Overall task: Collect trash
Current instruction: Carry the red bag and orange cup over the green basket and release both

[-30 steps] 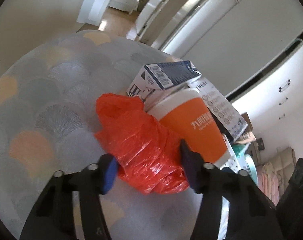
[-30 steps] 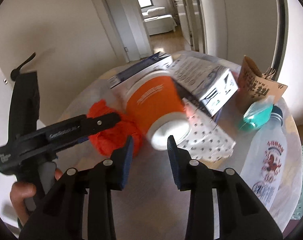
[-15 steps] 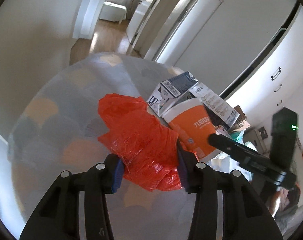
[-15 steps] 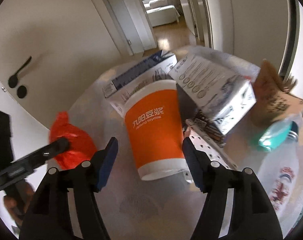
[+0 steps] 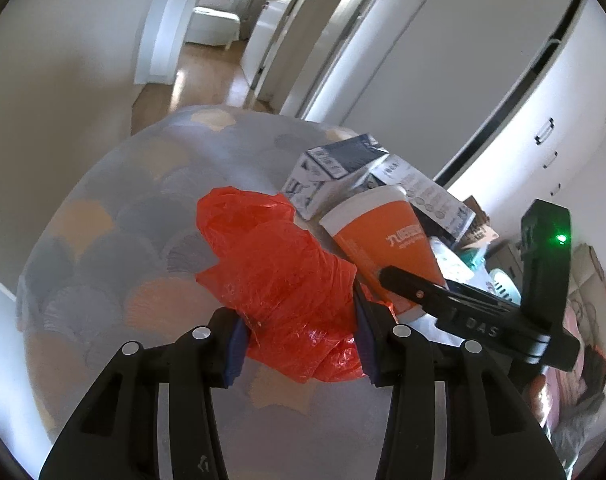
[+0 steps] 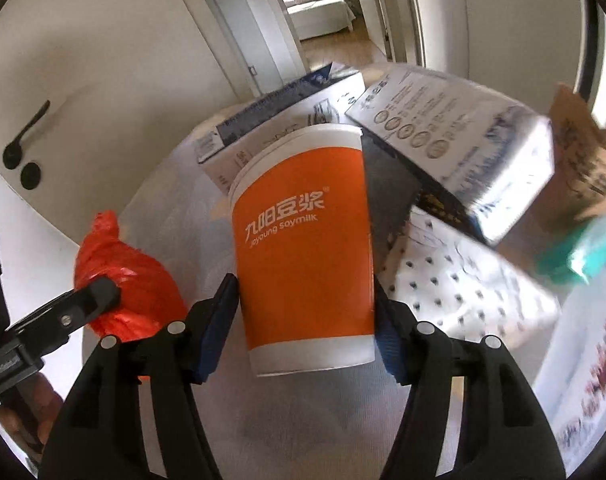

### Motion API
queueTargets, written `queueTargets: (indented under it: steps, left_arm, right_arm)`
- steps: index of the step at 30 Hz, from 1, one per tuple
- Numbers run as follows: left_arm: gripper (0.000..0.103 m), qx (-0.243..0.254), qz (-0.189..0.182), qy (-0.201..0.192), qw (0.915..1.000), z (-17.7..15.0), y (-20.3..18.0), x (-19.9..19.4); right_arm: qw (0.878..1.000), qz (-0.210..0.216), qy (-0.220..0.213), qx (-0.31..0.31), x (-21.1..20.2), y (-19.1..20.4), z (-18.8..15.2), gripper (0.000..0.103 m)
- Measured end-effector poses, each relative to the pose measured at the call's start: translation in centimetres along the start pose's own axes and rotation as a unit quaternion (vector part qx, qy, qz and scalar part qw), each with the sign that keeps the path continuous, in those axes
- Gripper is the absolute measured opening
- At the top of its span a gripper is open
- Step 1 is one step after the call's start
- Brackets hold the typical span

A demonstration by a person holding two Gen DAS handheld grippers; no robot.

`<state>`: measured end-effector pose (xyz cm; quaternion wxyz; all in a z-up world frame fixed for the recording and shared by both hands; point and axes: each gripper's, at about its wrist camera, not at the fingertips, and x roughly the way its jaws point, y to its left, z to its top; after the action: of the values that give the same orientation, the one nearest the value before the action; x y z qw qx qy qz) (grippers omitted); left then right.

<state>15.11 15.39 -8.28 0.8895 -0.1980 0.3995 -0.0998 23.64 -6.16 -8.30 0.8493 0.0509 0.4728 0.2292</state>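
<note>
Red bag (image 5: 279, 276) clamped by left hand-held gripper (image 5: 299, 340) | orange cup (image 6: 303, 240) gripped by right (image 6: 303, 324) | shell-patterned table (image 5: 115, 240)

From my right claw (image 6: 305, 328) the orange cup (image 6: 303, 240) hides the inner faces of both pads, so I cannot tell whether they touch its wall. Past the cup to the right, the brown paper bag (image 6: 579, 160) and the teal packet (image 6: 583, 248) are smeared by blur, and I cannot read the bag's print. In my left claw (image 5: 299, 348) the red plastic bag (image 5: 279, 280) covers the pads, and the right claw's finger (image 5: 423, 292) hides the cup's lower edge.
</note>
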Motion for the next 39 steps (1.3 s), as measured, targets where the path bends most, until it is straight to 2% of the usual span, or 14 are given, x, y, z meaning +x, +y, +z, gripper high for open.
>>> queueTargets:
  steps: [4, 11, 19, 26, 29, 34, 39]
  left_arm:
    - [0.043, 0.021, -0.021, -0.004, 0.9996, -0.1, -1.7, -0.5]
    - [0.043, 0.07, -0.052, -0.009, 0.9962, -0.4, -7.0, -0.6]
    - [0.043, 0.134, -0.11, 0.001, 0.9849, -1.0, -15.3, 1.5]
    - [0.043, 0.212, -0.145, 0.028, 0.9659, -2.5, -24.9, 4.9]
    - [0.043, 0.238, -0.164, 0.039, 0.9566, -3.1, -28.6, 6.6]
    - [0.043, 0.269, -0.186, 0.067, 0.9427, -4.2, -34.0, 10.3]
    - [0.043, 0.291, -0.177, 0.1, 0.9349, -5.9, -38.0, 15.6]
  right_arm:
    - [0.999, -0.008, -0.033, 0.005, -3.5, -0.1, -1.2, 0.06]
    - [0.995, -0.034, -0.093, 0.027, -10.1, -2.3, -3.8, 0.06]
    - [0.978, -0.096, -0.167, 0.084, -18.1, -7.7, -7.1, 0.06]
    - [0.947, -0.162, -0.227, 0.161, -25.3, -15.1, -10.2, 0.06]
    - [0.927, -0.202, -0.24, 0.206, -27.1, -18.6, -11.5, 0.06]
    - [0.895, -0.257, -0.239, 0.274, -28.9, -23.9, -14.4, 0.06]
    - [0.871, -0.282, -0.217, 0.339, -29.3, -28.5, -17.5, 0.06]
